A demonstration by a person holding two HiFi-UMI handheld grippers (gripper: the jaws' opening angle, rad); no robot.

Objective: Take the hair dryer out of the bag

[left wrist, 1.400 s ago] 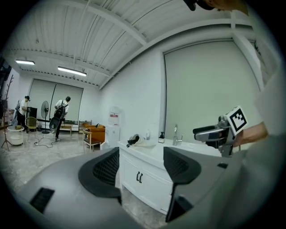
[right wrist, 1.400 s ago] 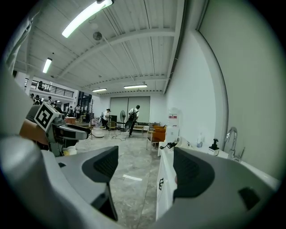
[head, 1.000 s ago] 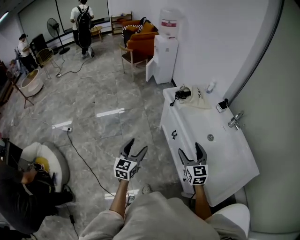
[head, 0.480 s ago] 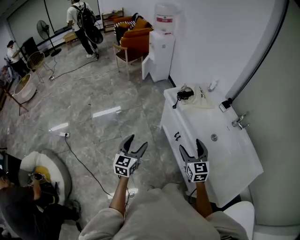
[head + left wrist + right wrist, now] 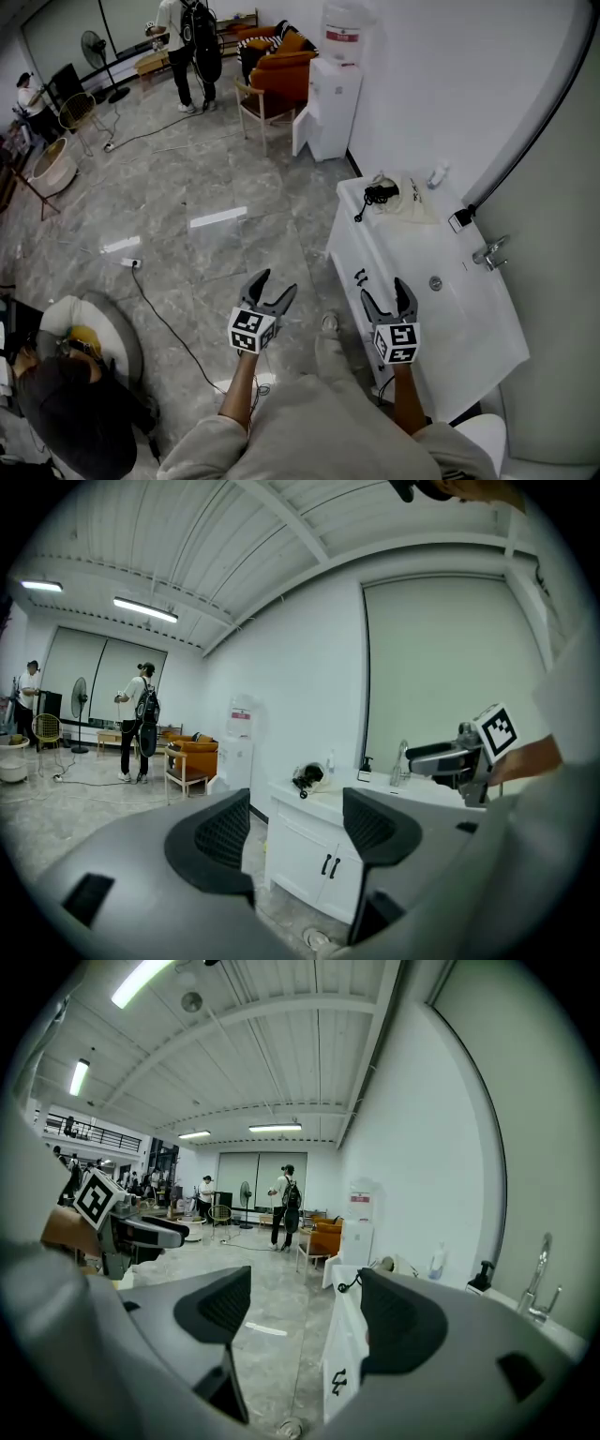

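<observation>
While neither tool has yet reached the work, both stand ready. The left gripper (image 5: 274,286) has its jaws spread wide with nothing between them, and the right gripper (image 5: 382,292) is likewise parted and empty. The left one hangs over the floor off the vanity's front. The right one is at the vanity's near front edge.

The hair dryer (image 5: 380,194) lies at the far end of the vanity (image 5: 441,309). Its black body shows at the mouth of the cream bag (image 5: 410,200), and its cord (image 5: 359,214) droops over the vanity's front edge.

Assessment: the dryer is probably a rigid, smooth plastic shell of moderate weight. It is best taken at the handle or neck, where the jaws can close fully. The bag looks like limp cloth and would likely drag along unless the other gripper pins it. The cord may snag in the bag's mouth.

The vanity top is white, glossy and probably slick. A tap (image 5: 489,253) stands on its wall side, and a small bottle (image 5: 437,175) stands just beyond the bag.

Past the vanity's far end stands a water dispenser (image 5: 336,94), with an orange sofa (image 5: 281,70) further off. The floor (image 5: 206,187) in front of the vanity is grey marble tile. A standing person (image 5: 192,28) is well away.
</observation>
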